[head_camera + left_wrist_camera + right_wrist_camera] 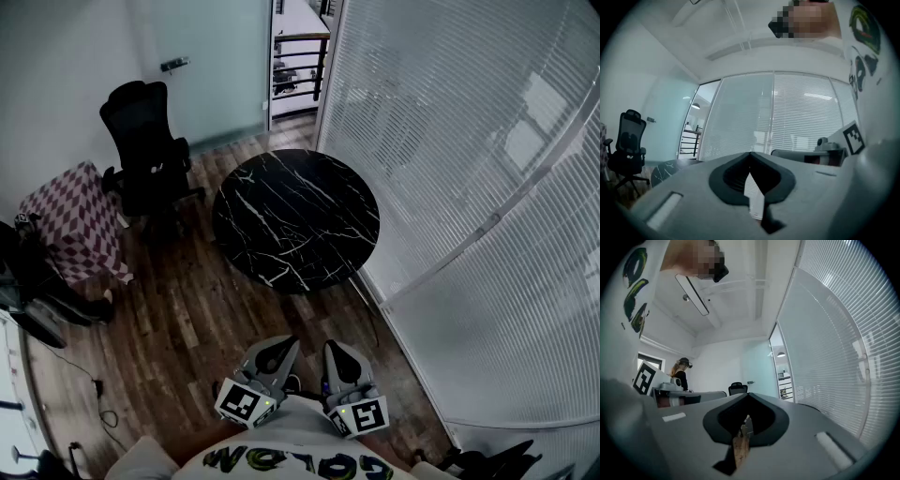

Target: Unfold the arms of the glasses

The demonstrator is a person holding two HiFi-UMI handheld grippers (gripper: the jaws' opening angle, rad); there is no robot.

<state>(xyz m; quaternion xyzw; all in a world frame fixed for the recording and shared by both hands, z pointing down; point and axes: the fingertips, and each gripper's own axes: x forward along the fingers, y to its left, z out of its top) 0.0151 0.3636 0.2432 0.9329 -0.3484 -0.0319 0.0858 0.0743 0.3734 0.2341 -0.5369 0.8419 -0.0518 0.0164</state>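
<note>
No glasses show in any view. Both grippers are held close to my body at the bottom of the head view, side by side and pointing level toward a round black marble table (296,217), whose top looks bare. The left gripper (281,345) has its jaws closed tip to tip with nothing between them, as the left gripper view (750,154) also shows. In the same way, the right gripper (336,349) is shut and empty, its tips meeting in the right gripper view (747,395). Each one's marker cube sits near my shirt.
A black office chair (145,150) stands left of the table, with a checkered cloth-covered piece (75,220) further left. A curved glass wall with blinds (469,187) runs along the right. Wooden floor (197,319) lies between me and the table. A distant person (682,371) stands behind.
</note>
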